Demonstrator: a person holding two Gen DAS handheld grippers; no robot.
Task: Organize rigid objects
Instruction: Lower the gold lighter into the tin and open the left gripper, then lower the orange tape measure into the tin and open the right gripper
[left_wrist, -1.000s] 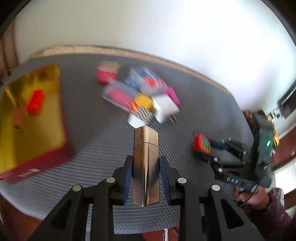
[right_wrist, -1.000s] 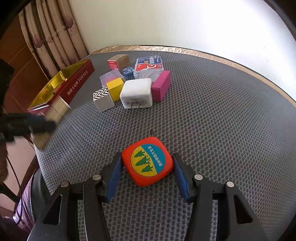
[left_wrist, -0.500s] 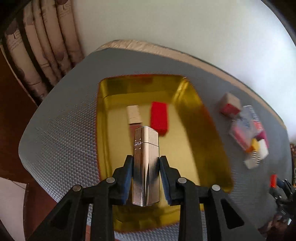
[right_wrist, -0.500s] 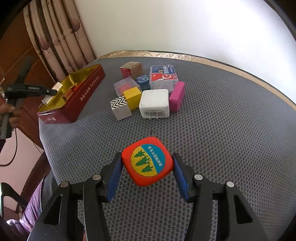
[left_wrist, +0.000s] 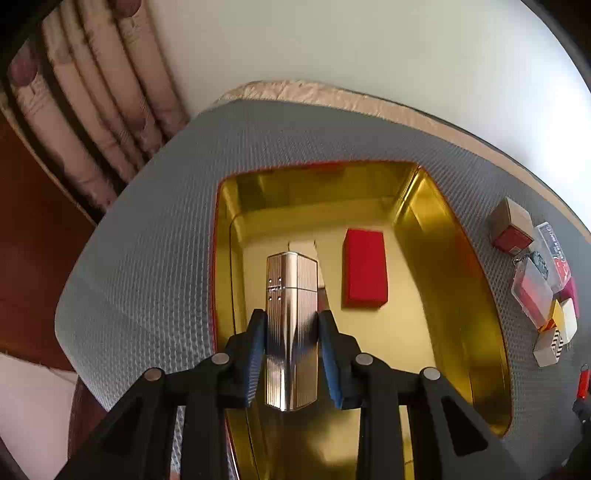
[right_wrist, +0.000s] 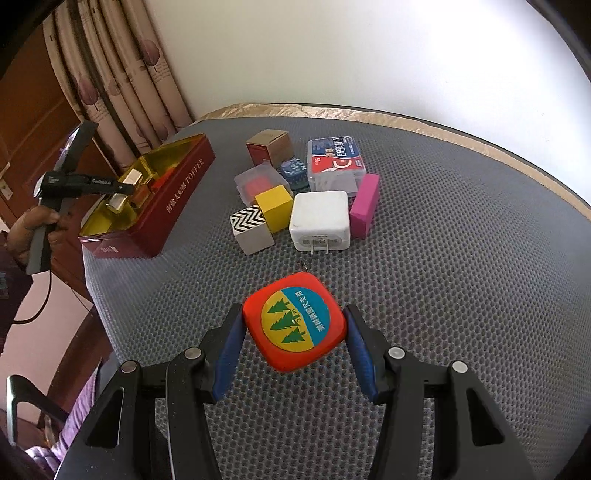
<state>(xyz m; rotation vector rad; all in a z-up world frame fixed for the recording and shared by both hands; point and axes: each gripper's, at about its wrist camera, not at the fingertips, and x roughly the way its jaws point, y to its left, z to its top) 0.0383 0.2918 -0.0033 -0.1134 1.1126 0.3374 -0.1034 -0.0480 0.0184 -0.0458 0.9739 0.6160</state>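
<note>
Over the toffee tin (left_wrist: 454, 258), the left gripper (left_wrist: 291, 343) is clamping a silver lighter (left_wrist: 291, 314).
Releasing from this height is risking a bounce onto the red block (left_wrist: 364, 269).

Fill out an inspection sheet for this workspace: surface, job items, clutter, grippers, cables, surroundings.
Surface: grey mesh mat on a round table.
Job items: open tin holds a red block and a pale piece; lighter over the tin; tape measure; charger, blocks and boxes clustered on the mat.
Clutter: nothing seen.
Grippers: left gripper shut on lighter; right gripper shut on tape measure.
Cables: a thin cable hangs below the left hand.
Surroundings: curtains, white wall, wooden door.
</note>
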